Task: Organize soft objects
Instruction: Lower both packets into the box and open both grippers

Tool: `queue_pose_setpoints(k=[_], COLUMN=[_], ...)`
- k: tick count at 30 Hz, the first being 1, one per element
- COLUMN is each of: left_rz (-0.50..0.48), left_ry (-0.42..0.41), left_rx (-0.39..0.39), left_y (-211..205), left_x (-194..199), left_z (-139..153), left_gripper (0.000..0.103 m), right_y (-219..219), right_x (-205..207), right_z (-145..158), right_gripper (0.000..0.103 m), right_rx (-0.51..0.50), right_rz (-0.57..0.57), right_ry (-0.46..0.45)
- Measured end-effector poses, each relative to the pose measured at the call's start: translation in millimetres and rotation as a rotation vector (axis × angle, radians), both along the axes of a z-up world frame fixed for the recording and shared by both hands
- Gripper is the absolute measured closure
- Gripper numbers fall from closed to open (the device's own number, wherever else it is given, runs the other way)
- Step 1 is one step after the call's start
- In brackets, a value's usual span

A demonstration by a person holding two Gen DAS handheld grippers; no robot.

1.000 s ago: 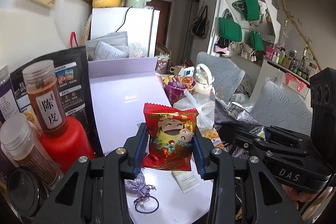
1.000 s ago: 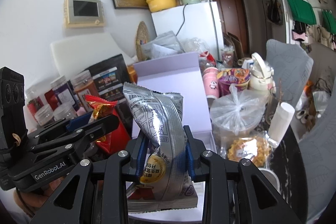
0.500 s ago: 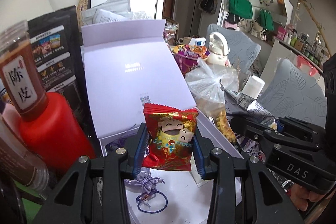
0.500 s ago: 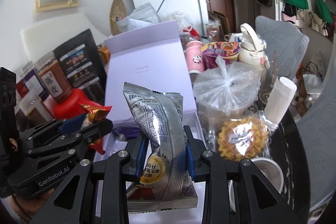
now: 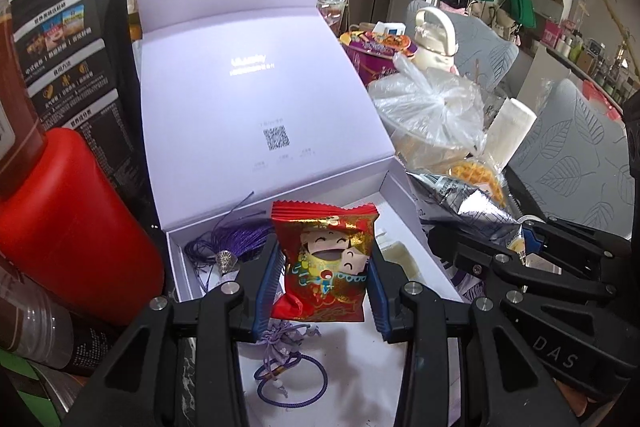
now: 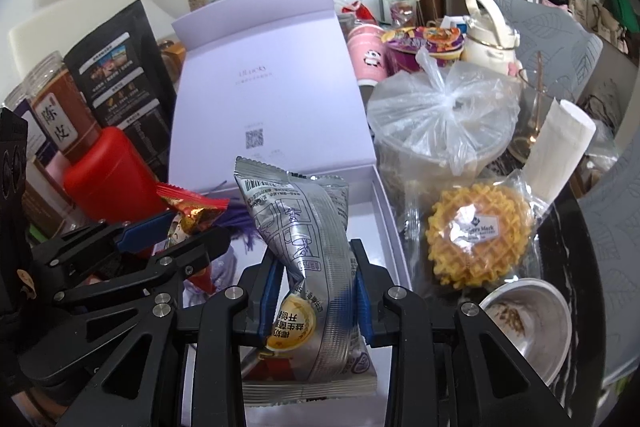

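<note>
Two packets are being carried at once, both hanging over the open lavender box (image 5: 404,201). Left gripper (image 5: 323,281) is clamping the red snack packet (image 5: 324,263) upright between its blue pads; right gripper (image 6: 316,301) is pinching the silver foil packet (image 6: 304,247) mid-body, creasing it. In the left view the red packet is sitting above the box's near-left part, just over the purple tassel (image 5: 236,239) and purple cord bracelet (image 5: 292,379) already lying inside. The silver packet is hovering at the box's right wall, toward its near end. Step in hand looks like placement into the box, not yet released. Next move is probably calling for lowering each packet to the white floor of the box, picking bare spots away from the tassel and the pale sachet (image 5: 400,257) at far right, then opening the jaws one side at a time. The grippers are sitting close together, so staggering the drops should be avoiding a clash. The waffle pack (image 6: 480,235) is lying outside the box on the right, likely the next candidate.
</note>
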State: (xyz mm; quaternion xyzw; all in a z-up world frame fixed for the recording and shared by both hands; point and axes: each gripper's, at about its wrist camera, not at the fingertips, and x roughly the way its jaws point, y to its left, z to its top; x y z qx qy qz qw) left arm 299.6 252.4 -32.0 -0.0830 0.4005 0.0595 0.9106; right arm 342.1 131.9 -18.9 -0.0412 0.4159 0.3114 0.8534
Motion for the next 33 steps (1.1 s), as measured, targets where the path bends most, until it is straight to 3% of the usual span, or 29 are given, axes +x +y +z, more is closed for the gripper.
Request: queue_pose_setpoints(k=[18,26,29,33], left_rz=[0.059,0.044,0.043,0.036], left_ry=[0.175,0.217,0.231,0.245], left_rx=[-0.048,-0.008,0.007,0.022], left_y=[17,13,10,4], left_x=[18,23,28,35], left_z=[-49,-54,-55,-56], left_gripper=[0.064,0.064,0.064,0.061], right_y=[12,15,15,13], right_x=[20,23,25,24], right_z=[-46,-56,-54,-46], right_gripper=[0.070,0.070,0.061,0.058], right_rx=[-0.101,-0.119,-0.138,-0.129], right_rz=[-0.027,-0.038,-0.056,-0.055], right_ry=[0.104,0.138,0.124,0.114])
